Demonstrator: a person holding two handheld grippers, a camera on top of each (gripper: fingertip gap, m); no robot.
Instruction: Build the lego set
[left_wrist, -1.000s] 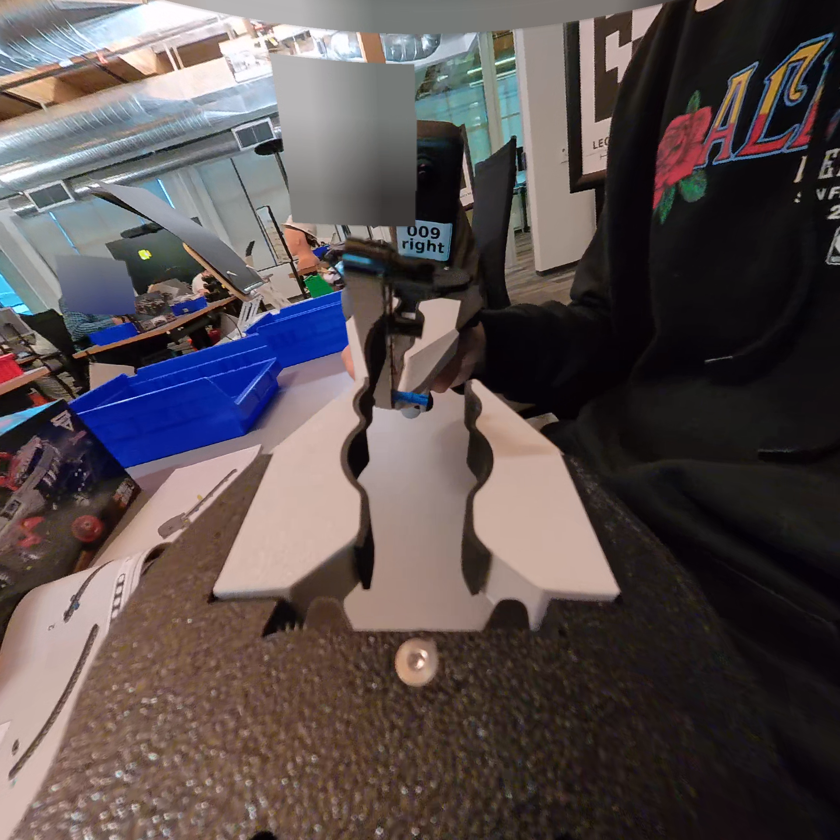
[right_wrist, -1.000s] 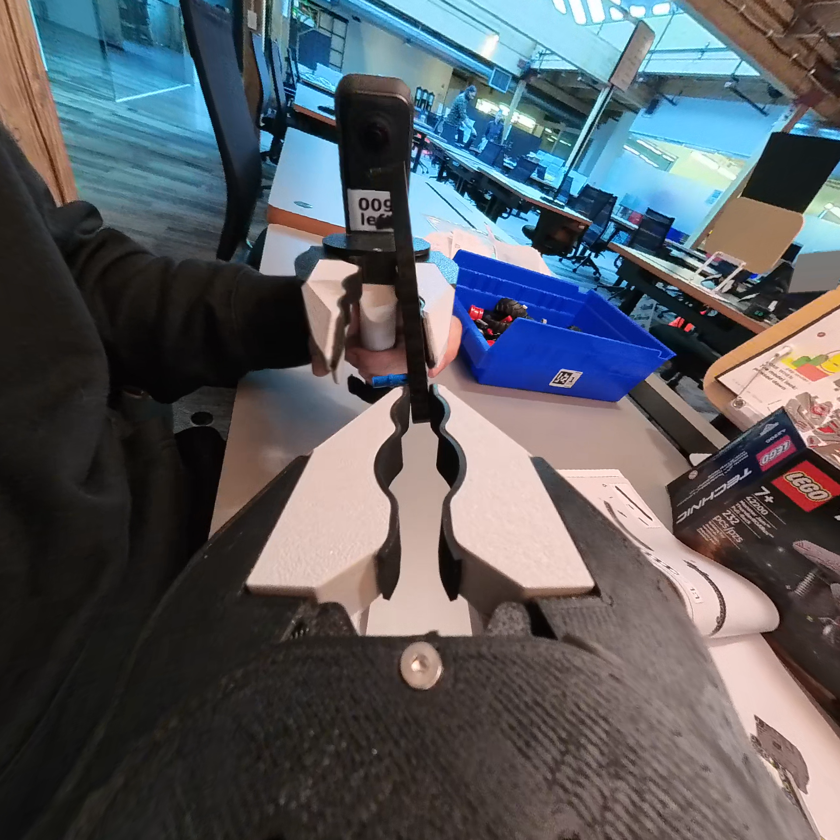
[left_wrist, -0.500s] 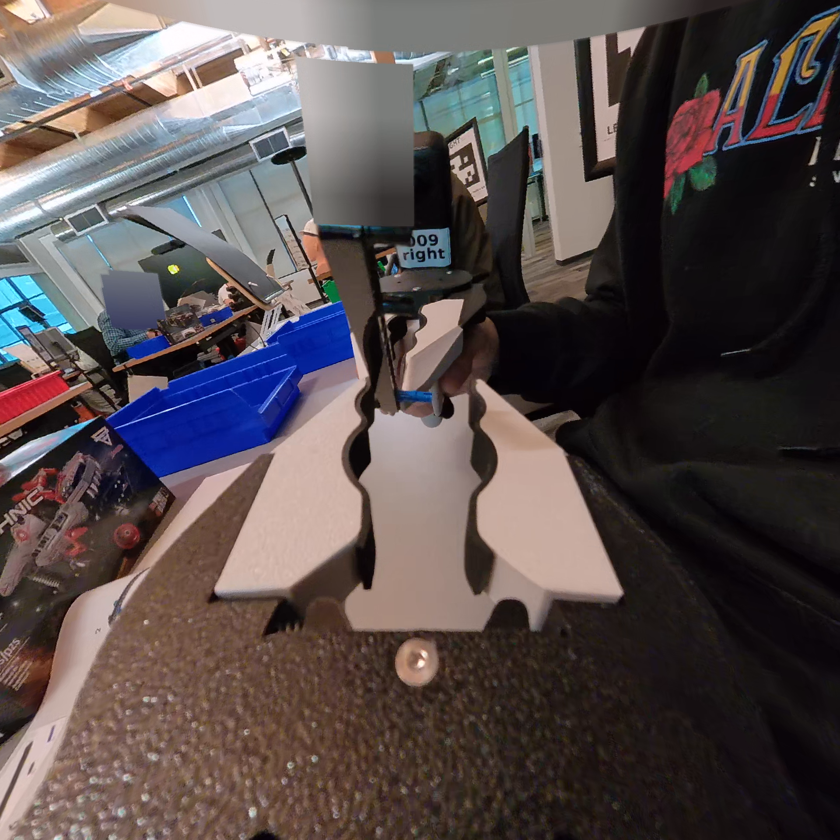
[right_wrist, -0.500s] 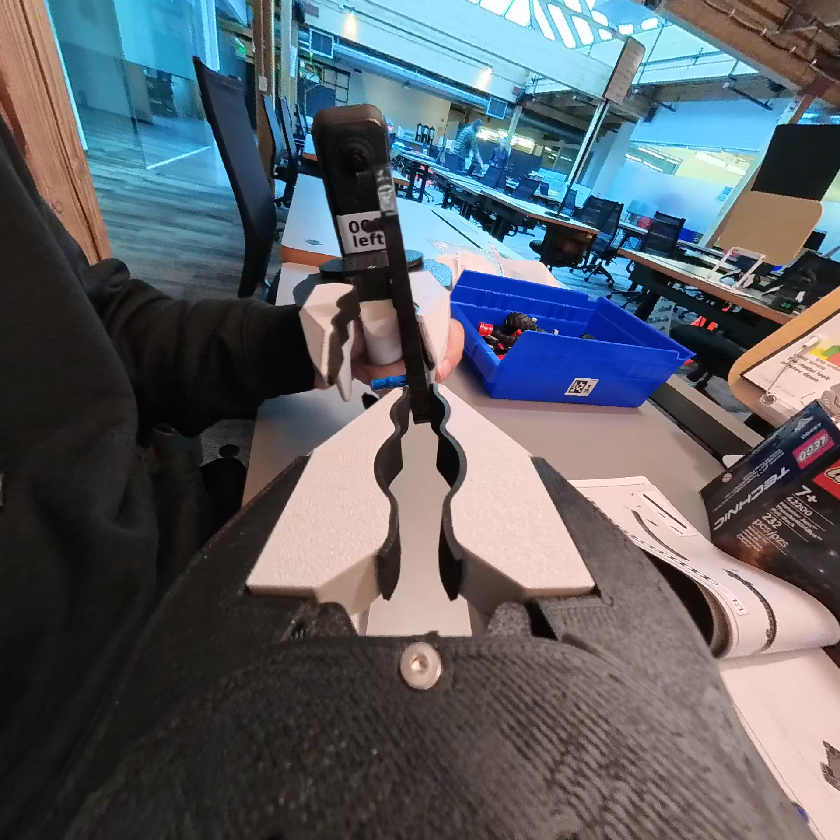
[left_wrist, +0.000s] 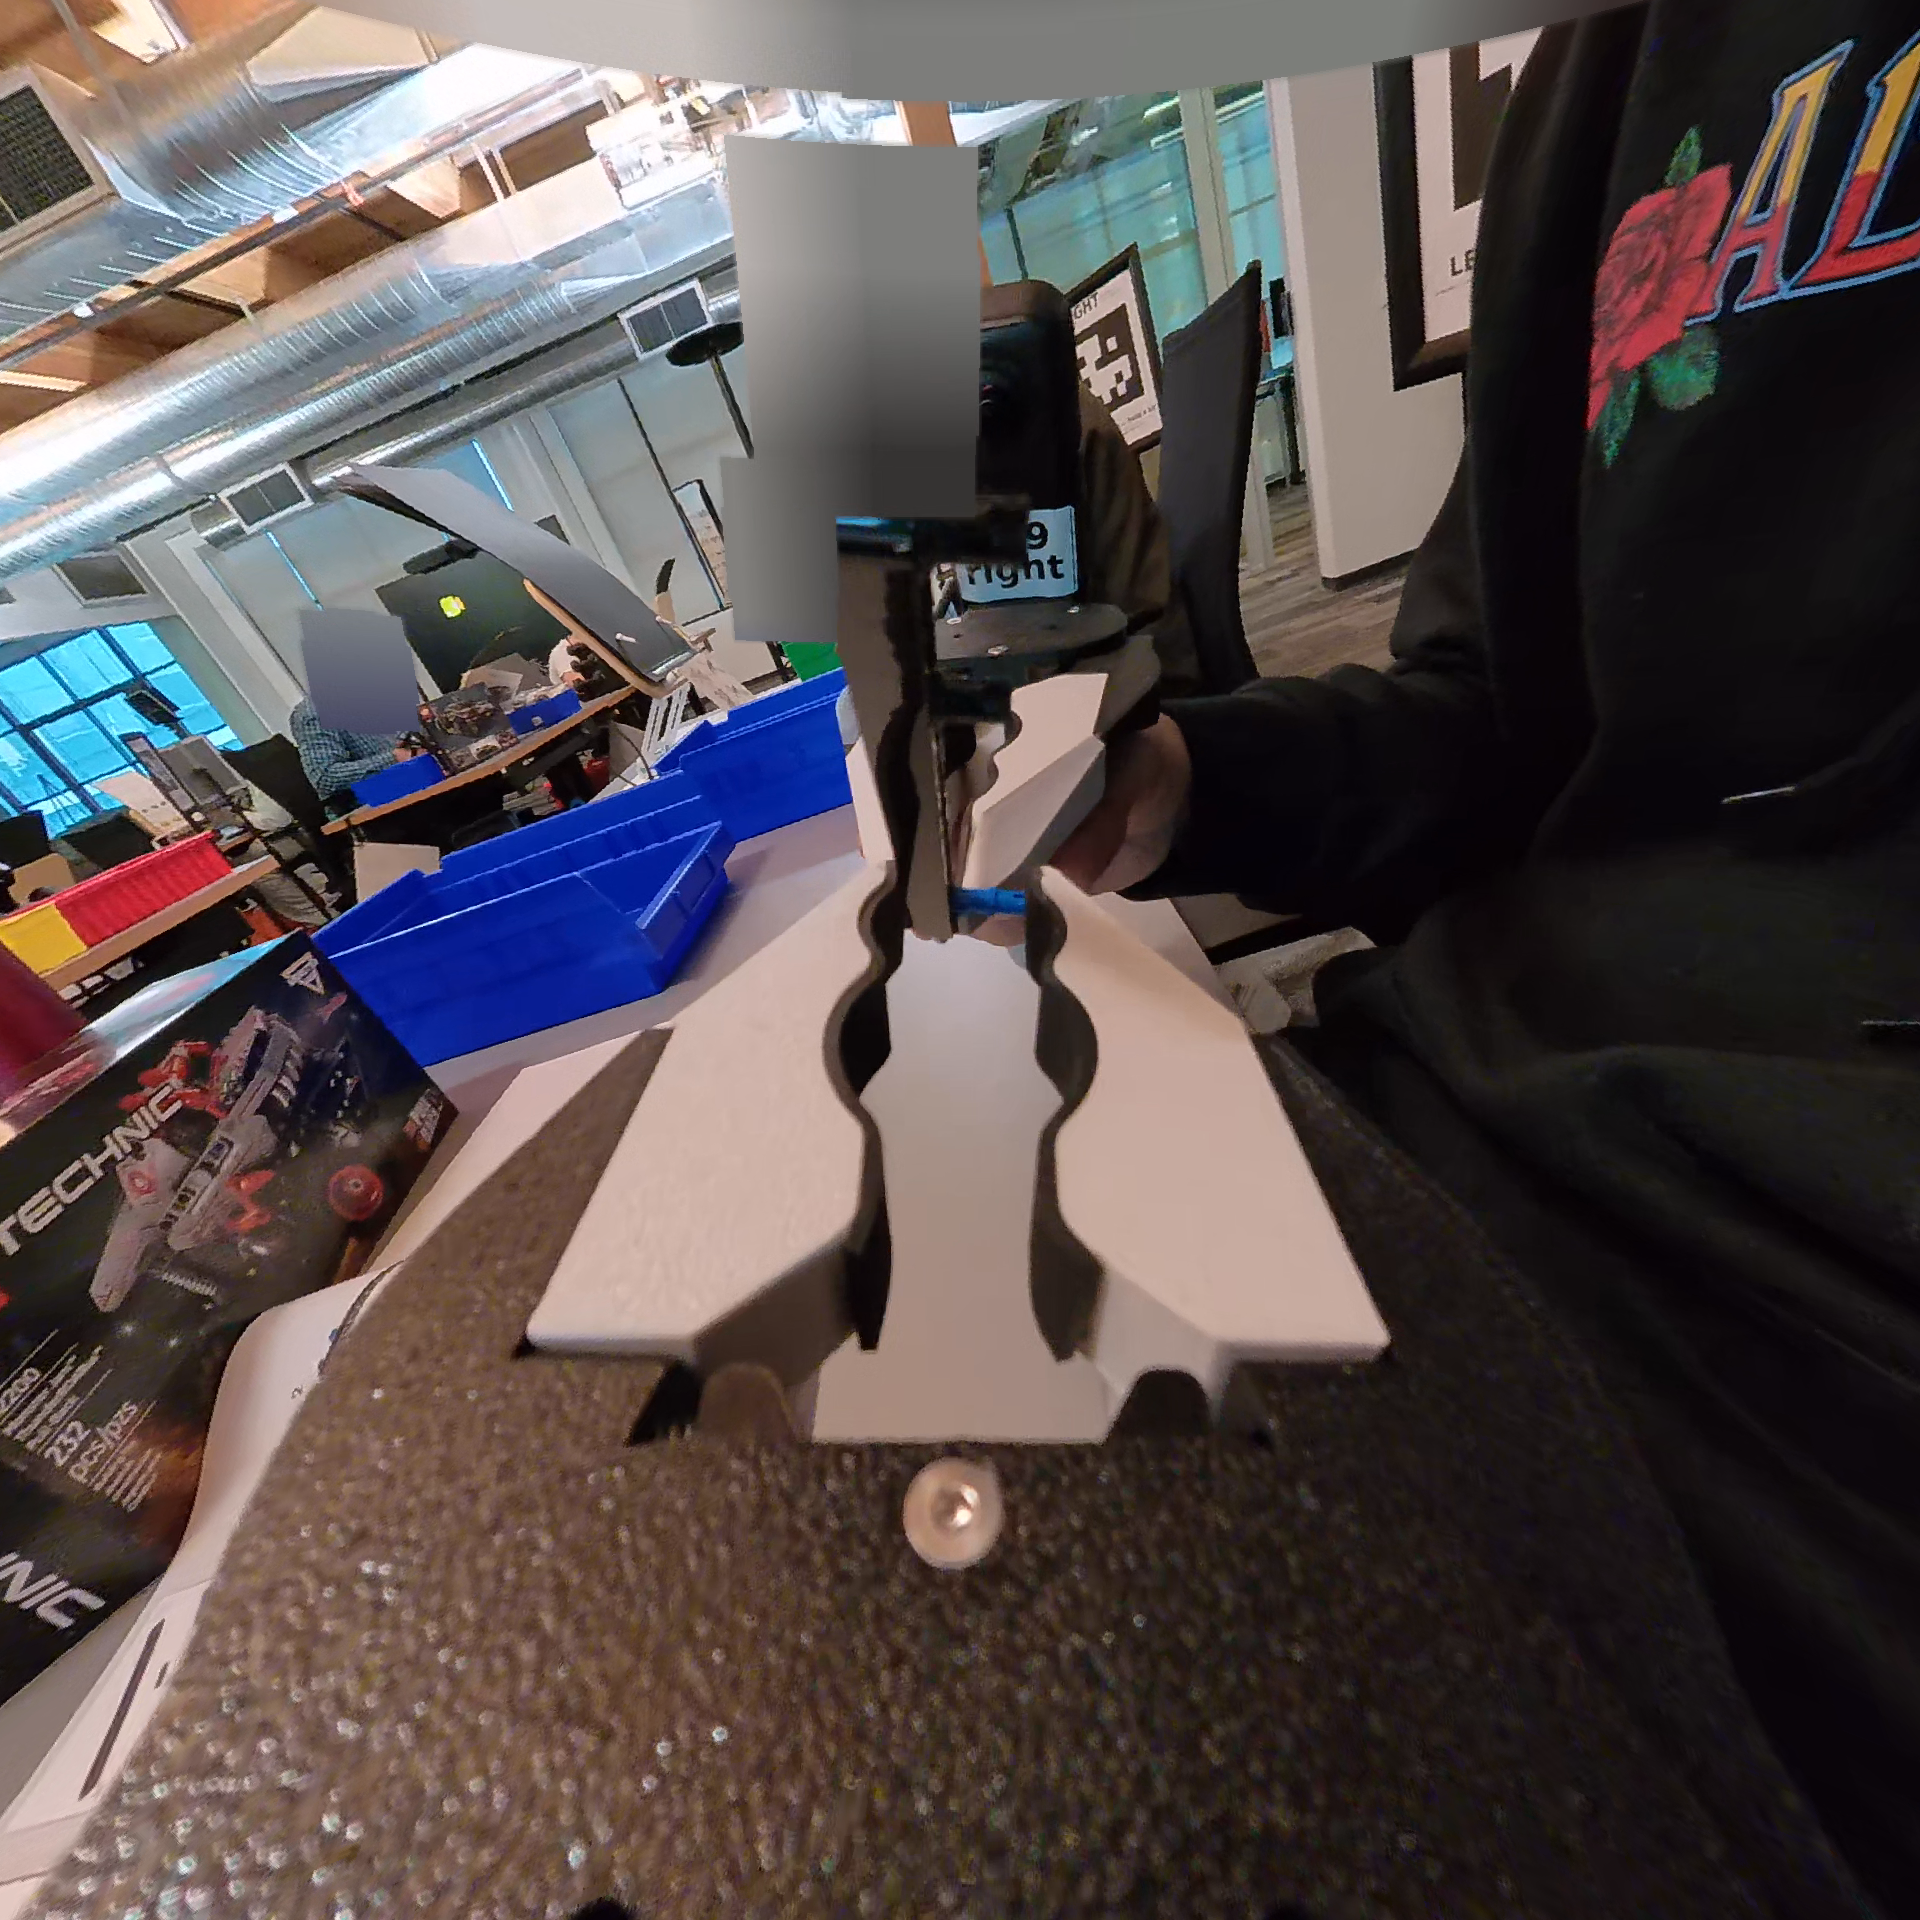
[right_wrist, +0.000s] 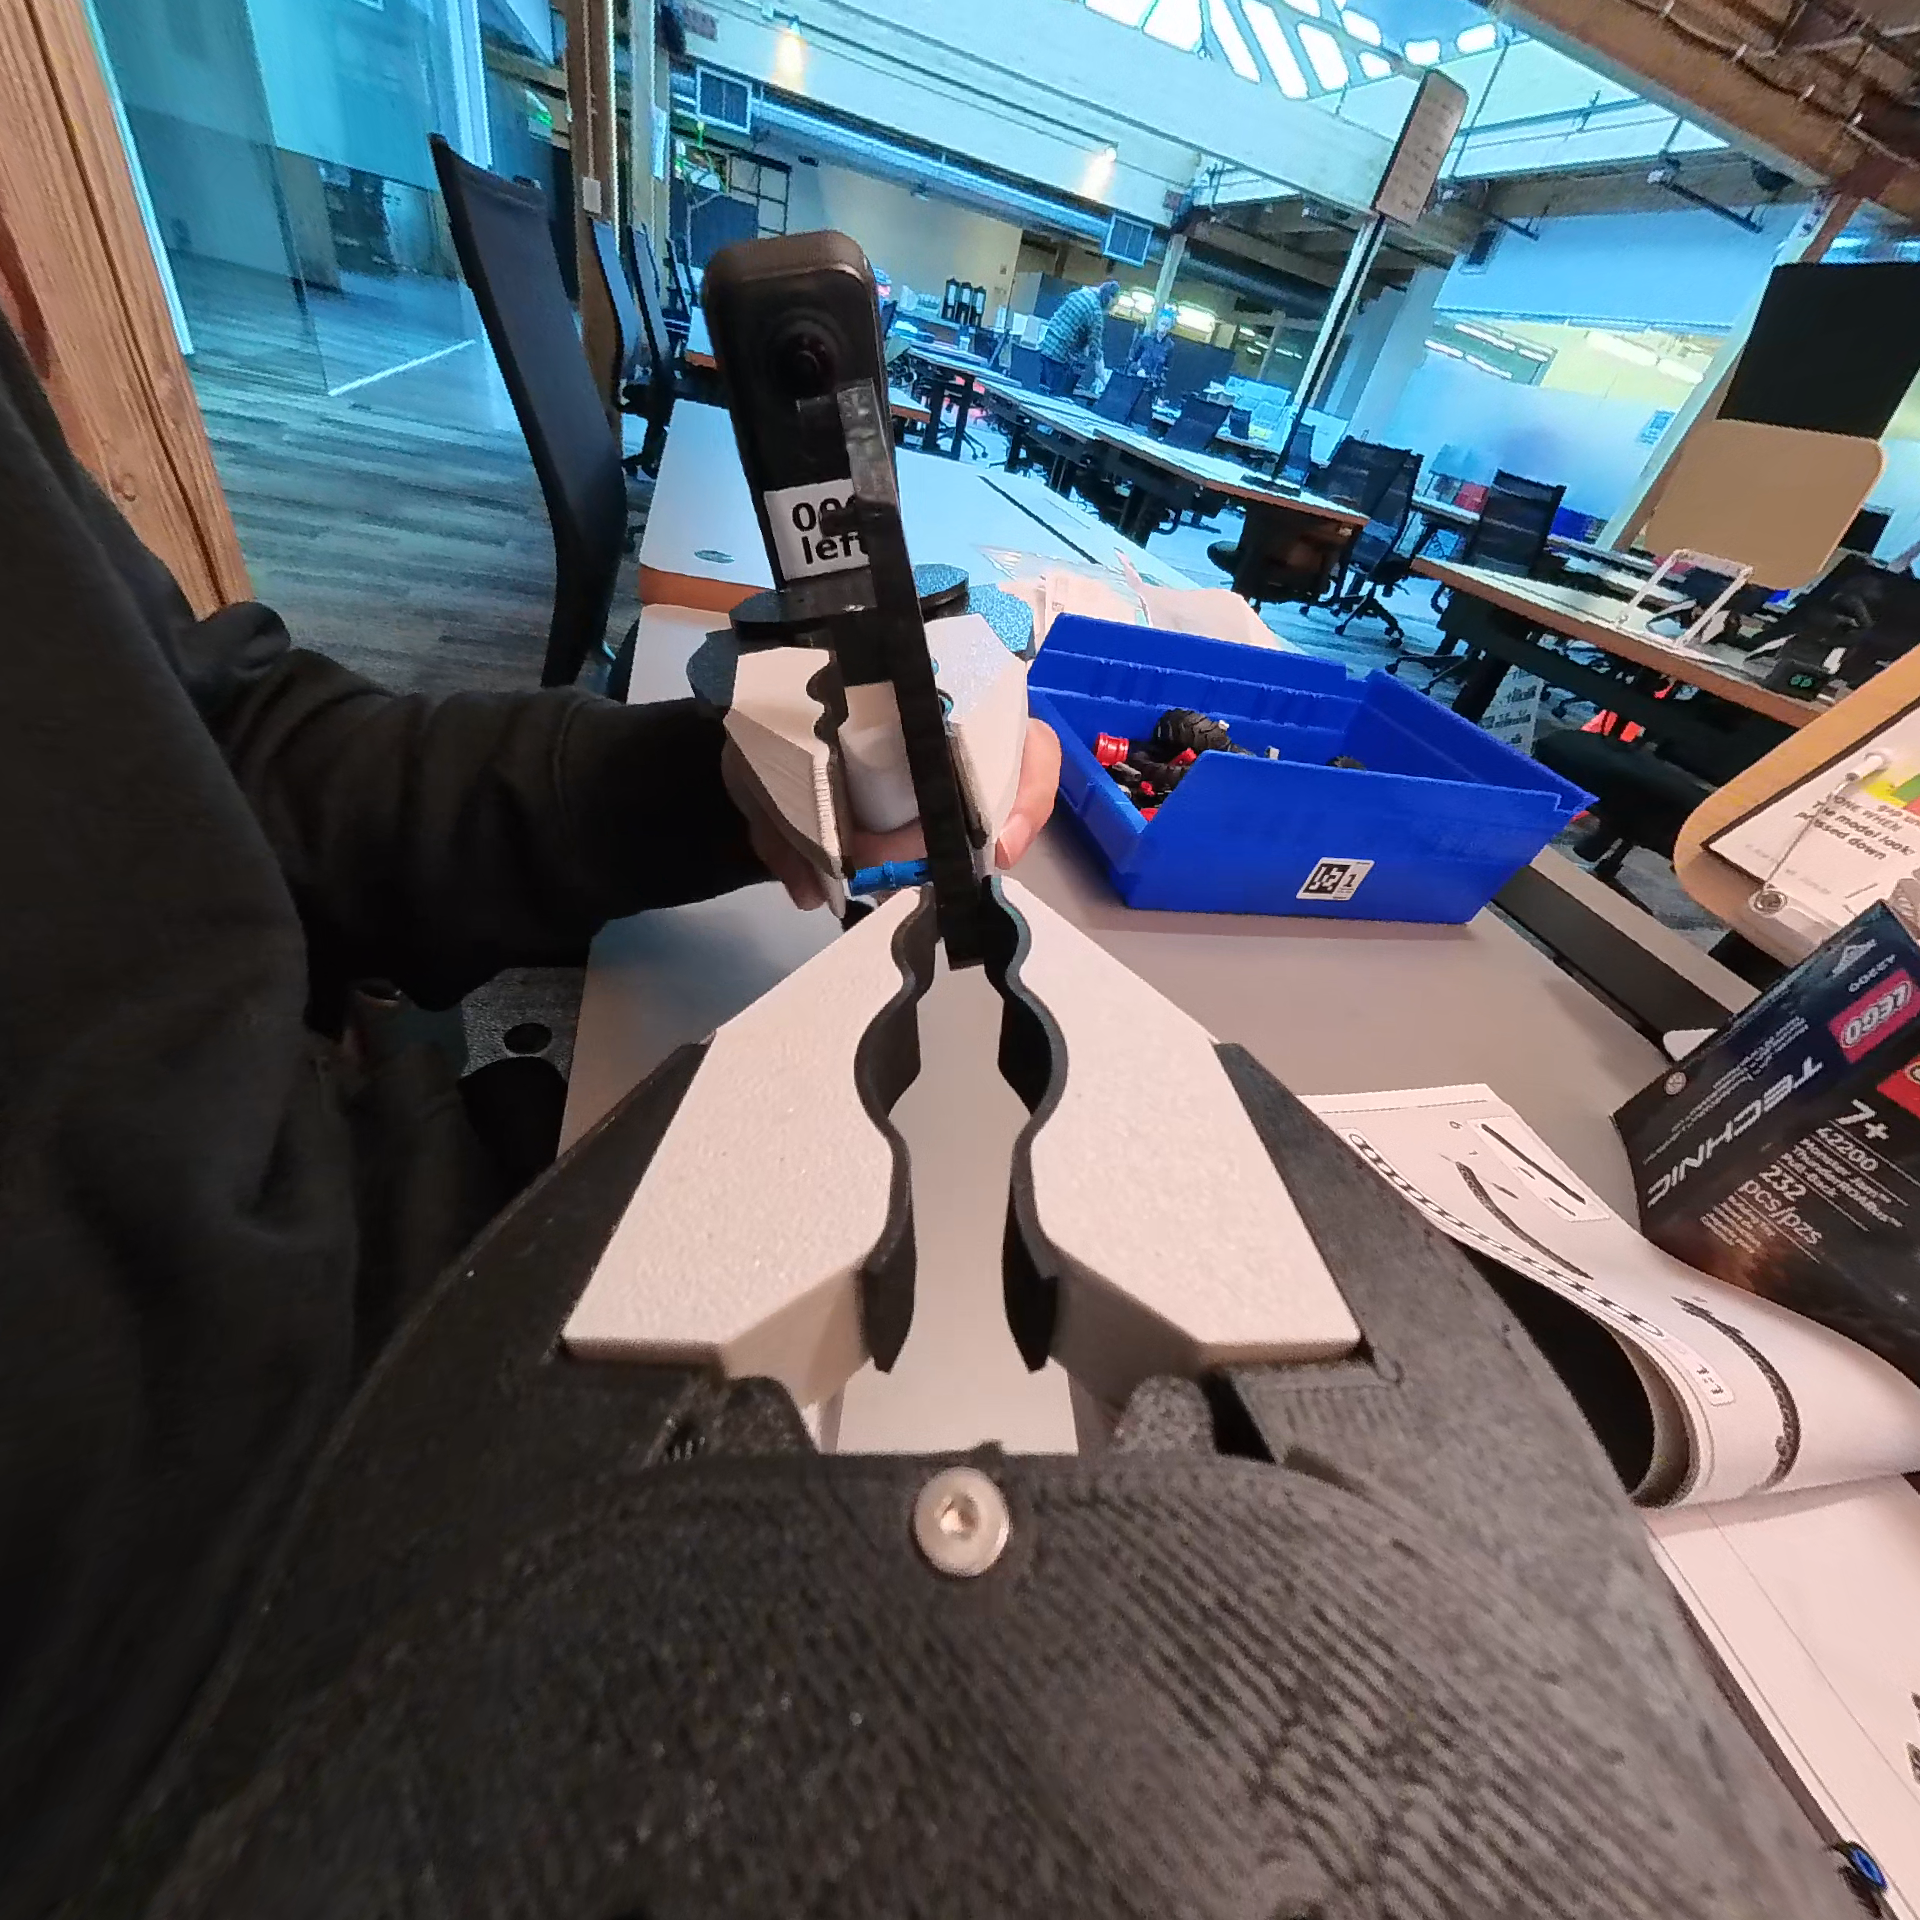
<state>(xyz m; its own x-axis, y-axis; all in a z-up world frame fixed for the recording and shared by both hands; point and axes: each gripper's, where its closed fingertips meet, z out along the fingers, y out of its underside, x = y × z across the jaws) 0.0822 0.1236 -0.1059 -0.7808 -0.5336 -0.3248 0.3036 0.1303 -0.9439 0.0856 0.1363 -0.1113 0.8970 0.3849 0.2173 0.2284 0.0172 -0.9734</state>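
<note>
My right gripper (right_wrist: 958, 925) is shut on the lower end of a long black beam (right_wrist: 914, 665) and holds it upright above the table. A short blue pin (left_wrist: 982, 902) sticks out sideways from the beam near its lower end; it also shows in the right wrist view (right_wrist: 888, 873). My left gripper (left_wrist: 961, 914) faces the right one. Its fingertips close on the beam (left_wrist: 899, 727) on one side and the pin's free end on the other. The pin's inner end is hidden by the beam.
A blue bin (right_wrist: 1299, 821) with red and black parts stands on the grey table (right_wrist: 1299, 997). The set's box (left_wrist: 156, 1195) and an open instruction booklet (right_wrist: 1507, 1226) lie beside it. More blue bins (left_wrist: 540, 925) stand farther back. The person's black sweatshirt (left_wrist: 1662, 935) is close by. Left and right tips are no more than a few centimetres apart.
Both grippers keep their hold on the beam and pin. The pair has swung a little, so the box and the blue bins sit differently in both views.
</note>
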